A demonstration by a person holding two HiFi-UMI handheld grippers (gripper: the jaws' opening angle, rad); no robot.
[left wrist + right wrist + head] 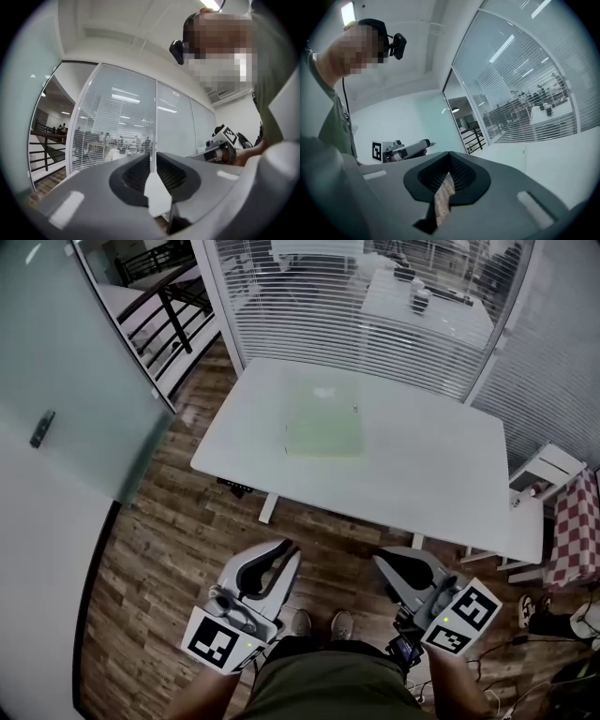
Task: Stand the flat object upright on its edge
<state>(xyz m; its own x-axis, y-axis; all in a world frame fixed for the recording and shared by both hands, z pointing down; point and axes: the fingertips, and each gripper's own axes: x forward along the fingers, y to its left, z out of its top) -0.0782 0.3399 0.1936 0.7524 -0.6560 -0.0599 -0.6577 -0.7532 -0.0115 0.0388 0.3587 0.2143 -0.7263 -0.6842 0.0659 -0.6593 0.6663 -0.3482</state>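
A flat pale green square object (pixel 323 423) lies flat on the white table (pixel 422 474), toward its far left part. Both grippers hang low near my body, well short of the table and above the wooden floor. My left gripper (pixel 286 547) (pixel 153 157) points level; a thin slit shows between its jaws and nothing is in it. My right gripper (pixel 382 559) (pixel 449 153) also points level, its jaws closed together and empty. Each gripper view shows the other gripper off to the side, plus the table's edge ahead.
A glass wall with white blinds (pixel 375 315) runs behind the table. A frosted glass panel (pixel 66 381) stands at the left, with a stair railing (pixel 164 306) beyond it. A small white shelf (pixel 548 470) and red checked cloth (pixel 574 531) sit at the right.
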